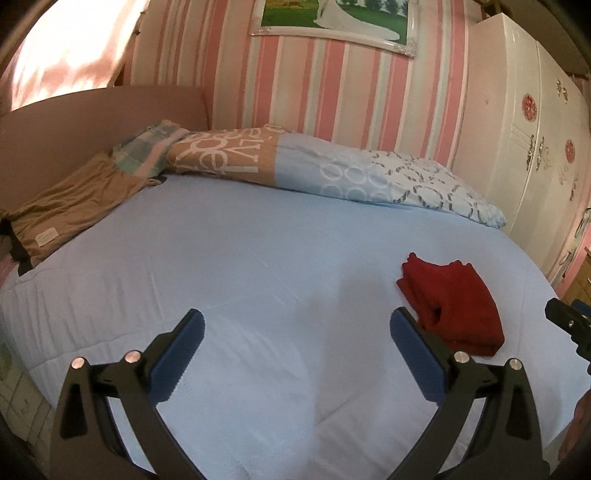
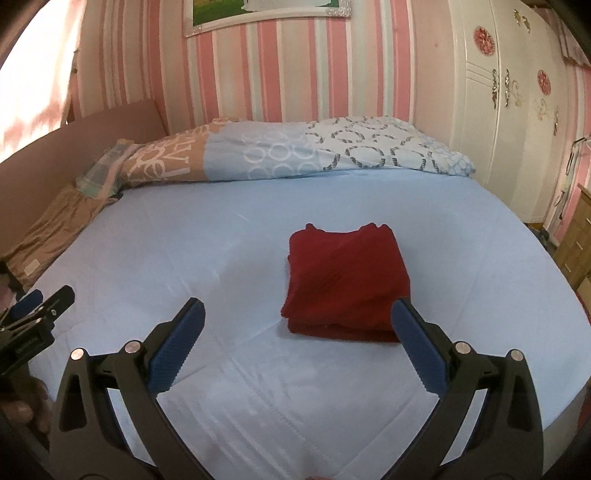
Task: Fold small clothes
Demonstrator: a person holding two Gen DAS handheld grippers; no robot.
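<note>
Red garment (image 2: pixel 345 284) sits folded in a compact, roughly square stack on the light blue bed sheet (image 2: pixel 177 236), well short of the patterned duvet (image 2: pixel 295 151). Long axis runs slightly toward the duvet; the folded layered edge faces the grippers, and the bumpy end with small peaks points at the duvet. It lies flat, edges fairly squared.

Right gripper (image 2: pixel 297 325): jaws spread wide, nothing held, hovering just short of the garment's near edge. Its right finger (image 2: pixel 419 350) overlaps the stack's near right corner in view; contact can't be confirmed.

Left gripper (image 1: pixel 297 332): jaws also spread wide, empty, over bare sheet to the left of the garment. In the left wrist view the garment sits just past its right finger (image 1: pixel 417 358).

Around the duvet: tan folded cloth (image 1: pixel 74 206) and a plaid piece (image 1: pixel 147 147) lie off its left end, against the brown headboard (image 1: pixel 92 122). White wardrobe (image 2: pixel 517 110) stands right of it, with a striped pink wall (image 2: pixel 258 74) and a framed picture (image 1: pixel 332 18) behind. Nothing lies between the grippers and the garment.
</note>
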